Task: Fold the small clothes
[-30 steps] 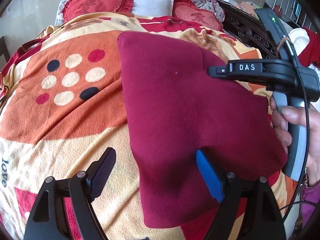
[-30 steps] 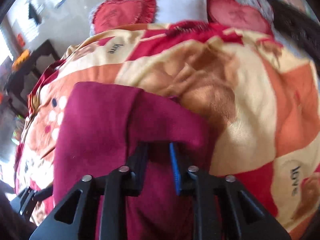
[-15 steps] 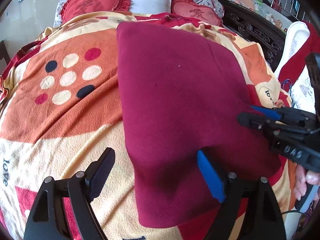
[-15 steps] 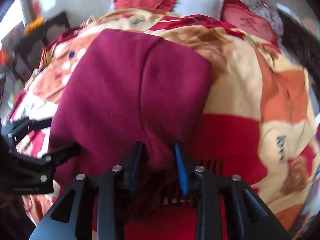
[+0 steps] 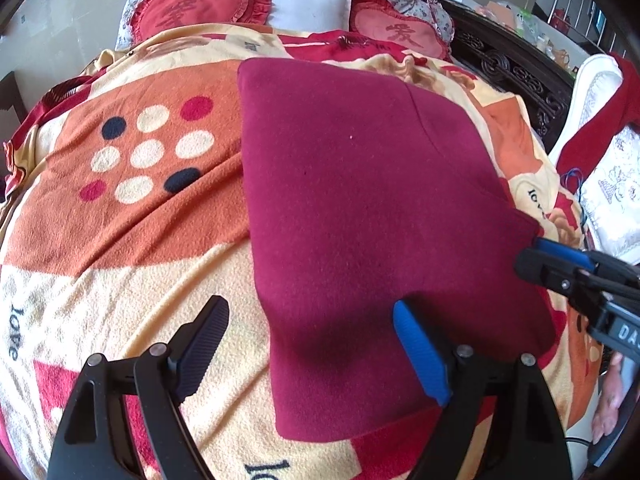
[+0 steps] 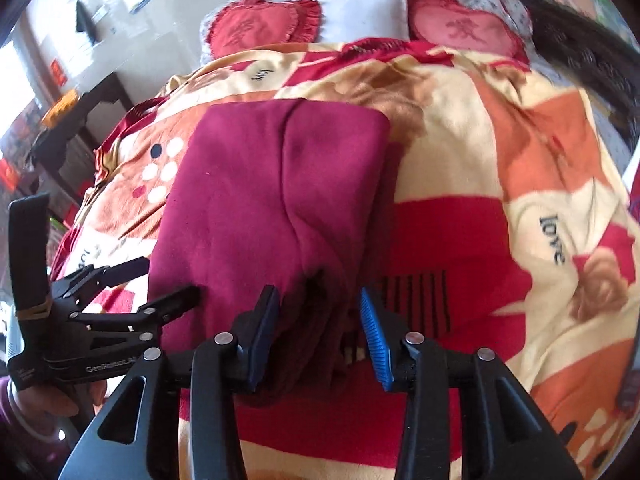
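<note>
On the bed, a dark red cloth [image 5: 360, 216] lies folded flat on a bright blanket [image 5: 132, 216] of orange, cream and red.

In the left view the left gripper [image 5: 308, 344] stands wide, with the near edge of the cloth between its fingers. Its blue finger [image 5: 420, 356] hides part of that edge.

At 3 o'clock the right gripper [image 5: 538, 250] is cut off by the frame. Its letters read "DA", and the rest is lost.

In the right view the right gripper [image 6: 318, 330] is part way open, with a bunched corner of the cloth between its fingers. I cannot tell if it grips.

The blanket says "love" [image 6: 552, 240] at 3 o'clock. Red heart pillows [image 5: 196, 10] with a sign I cannot read sit at 12 o'clock, beside a white pillow [image 5: 308, 10]. Dark carved wood [image 5: 516, 76] runs at 2 o'clock.
</note>
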A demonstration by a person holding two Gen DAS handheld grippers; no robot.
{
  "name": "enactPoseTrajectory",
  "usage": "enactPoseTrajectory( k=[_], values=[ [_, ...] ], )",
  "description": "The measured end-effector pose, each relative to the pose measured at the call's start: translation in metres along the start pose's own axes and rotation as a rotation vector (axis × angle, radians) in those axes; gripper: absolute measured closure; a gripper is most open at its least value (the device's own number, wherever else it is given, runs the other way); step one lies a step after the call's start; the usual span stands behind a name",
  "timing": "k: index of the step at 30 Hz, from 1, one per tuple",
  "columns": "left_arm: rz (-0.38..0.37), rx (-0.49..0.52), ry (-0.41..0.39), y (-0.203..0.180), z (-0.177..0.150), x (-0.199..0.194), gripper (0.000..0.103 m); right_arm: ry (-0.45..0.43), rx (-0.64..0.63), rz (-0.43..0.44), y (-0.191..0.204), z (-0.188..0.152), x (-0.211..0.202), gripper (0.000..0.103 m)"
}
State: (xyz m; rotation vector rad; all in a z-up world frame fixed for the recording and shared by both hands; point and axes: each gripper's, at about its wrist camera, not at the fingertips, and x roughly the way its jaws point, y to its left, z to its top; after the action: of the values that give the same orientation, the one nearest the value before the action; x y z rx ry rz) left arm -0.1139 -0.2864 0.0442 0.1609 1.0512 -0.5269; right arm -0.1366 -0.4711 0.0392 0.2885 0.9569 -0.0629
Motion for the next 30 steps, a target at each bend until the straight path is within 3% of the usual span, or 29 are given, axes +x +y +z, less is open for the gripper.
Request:
enactPoseTrajectory(
  k=[5,7,8,9,10,12,15,20,23,27,30],
  values=[
    [-0.007,0.002,-0.002,-0.002,-0.002,-0.006,0.015,-0.054,0.109,0.042,-0.016,0.017,-0.002,0.071],
    [0.005,0.016,-0.004,-0.005,-0.004,-0.005,0.015,-0.038,0.152,0.053,-0.023,0.026,0.009,0.07],
    [0.008,0.019,-0.001,-0.006,-0.005,-0.003,0.015,0.012,0.151,0.046,-0.023,0.03,0.02,0.082],
    [0.007,0.019,0.004,-0.006,-0.006,-0.002,0.015,0.031,0.118,0.045,-0.018,0.032,0.025,0.101],
    [0.006,0.018,0.007,-0.006,-0.006,0.0,0.015,0.021,0.076,0.024,-0.012,0.033,0.025,0.102],
    [0.005,0.017,0.01,-0.007,-0.006,0.002,0.015,-0.032,-0.05,-0.117,0.004,0.033,0.022,0.103],
    [0.006,0.011,0.011,-0.008,-0.006,0.003,0.015,-0.032,-0.064,-0.205,0.004,0.034,0.023,0.103],
    [0.009,0.017,0.007,-0.009,-0.006,0.005,0.015,-0.101,-0.014,-0.064,0.001,0.027,-0.013,0.103],
    [0.009,0.014,0.006,-0.009,-0.006,0.006,0.015,-0.099,-0.063,-0.006,0.016,0.019,-0.016,0.094],
    [0.007,0.016,0.016,-0.008,-0.006,0.007,0.015,0.007,-0.128,-0.149,0.02,0.004,0.024,0.091],
    [-0.005,0.028,0.015,-0.005,-0.003,0.003,0.015,-0.002,-0.069,-0.086,0.006,0.004,0.022,0.091]
  ],
)
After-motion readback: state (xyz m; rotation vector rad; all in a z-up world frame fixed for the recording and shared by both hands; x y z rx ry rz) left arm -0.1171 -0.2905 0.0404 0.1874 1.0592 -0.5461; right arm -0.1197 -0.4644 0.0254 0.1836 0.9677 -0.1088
